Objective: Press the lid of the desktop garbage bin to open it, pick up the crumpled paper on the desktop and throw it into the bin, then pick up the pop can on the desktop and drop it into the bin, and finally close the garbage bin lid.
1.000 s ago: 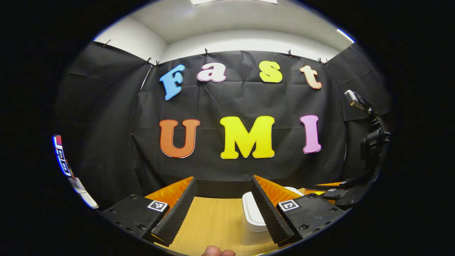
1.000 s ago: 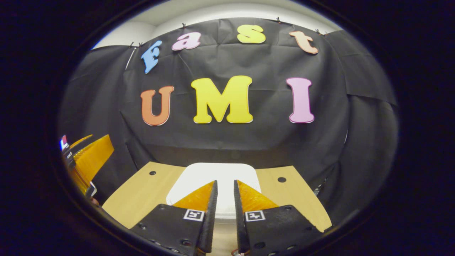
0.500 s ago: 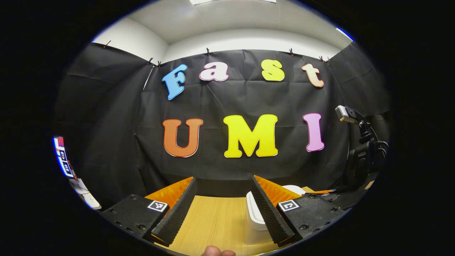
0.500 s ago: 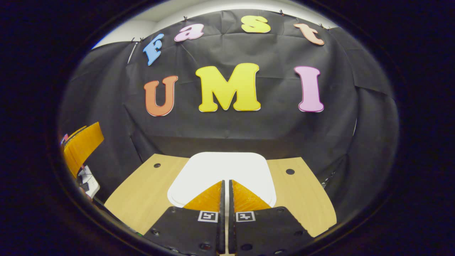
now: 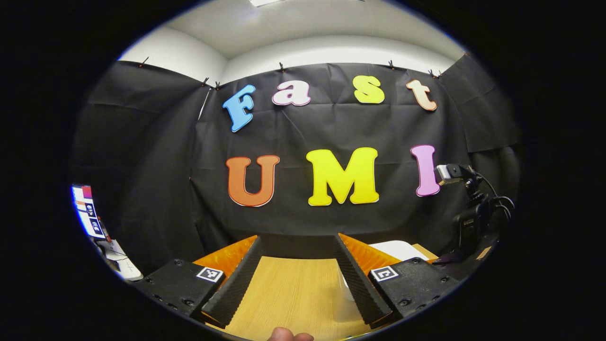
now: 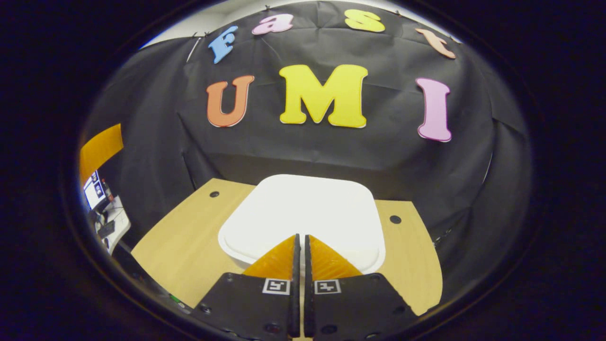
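- In your left gripper view, your left gripper [image 5: 297,242] has its jaws wide apart. Nothing is between them but the bare wooden desk [image 5: 289,293]. They hold nothing.
- At the bottom edge of that view a fingertip [image 5: 289,335] pokes in.
- Just right of the left gripper's right-hand finger you can see a bit of the white garbage bin [image 5: 396,248]. It sits on the desk near the back wall. The finger hides most of it.
- Farther right in that view is the other gripper [image 5: 468,222], dark, with cables and a small camera on top. It is over the bin's side.
- In your right gripper view, an orange finger [image 6: 97,149] of the other gripper shows at the far left.
- The garbage bin [image 6: 303,213] is in the middle of the desk [image 6: 180,237], close to the black wall. It is white, with a flat, smooth lid [image 6: 307,208] and round corners. The lid looks down and flat.
- Your right gripper [image 6: 299,236] has its jaws together, with just a thin crack between them. They hold nothing. The tips are at the front edge of the lid. You cannot tell if they touch it.
- Two small dark holes [image 6: 394,219] are in the desk, one on each side of the bin.
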### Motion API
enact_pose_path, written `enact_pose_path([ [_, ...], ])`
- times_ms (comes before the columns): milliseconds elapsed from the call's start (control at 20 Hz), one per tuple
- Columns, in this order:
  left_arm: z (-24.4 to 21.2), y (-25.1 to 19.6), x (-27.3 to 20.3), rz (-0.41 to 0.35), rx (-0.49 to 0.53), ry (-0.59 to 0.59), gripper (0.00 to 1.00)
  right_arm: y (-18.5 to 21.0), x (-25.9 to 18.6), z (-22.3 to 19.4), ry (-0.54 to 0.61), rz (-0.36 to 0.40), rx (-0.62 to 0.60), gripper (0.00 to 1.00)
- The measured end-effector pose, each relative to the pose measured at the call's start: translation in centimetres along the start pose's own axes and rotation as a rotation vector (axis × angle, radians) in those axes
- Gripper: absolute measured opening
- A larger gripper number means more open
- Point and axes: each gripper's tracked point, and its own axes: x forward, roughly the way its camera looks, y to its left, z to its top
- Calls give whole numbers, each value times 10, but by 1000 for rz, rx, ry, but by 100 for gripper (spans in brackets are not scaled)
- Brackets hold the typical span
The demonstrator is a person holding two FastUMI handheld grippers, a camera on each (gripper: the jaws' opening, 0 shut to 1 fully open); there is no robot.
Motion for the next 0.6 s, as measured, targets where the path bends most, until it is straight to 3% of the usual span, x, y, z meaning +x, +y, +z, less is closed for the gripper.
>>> enact_pose_path([
  [250,-2,3,-5,15,-16,11,97,-2,-3,5,-13,35,62,5],
  [350,-5,2,-5,11,-19,18,97,-11,-9,18,-35,-6,48,8],
  [600,-10,-4,-5,0,-35,39,97,-20,-48,76,-248,-21,77,72],
])
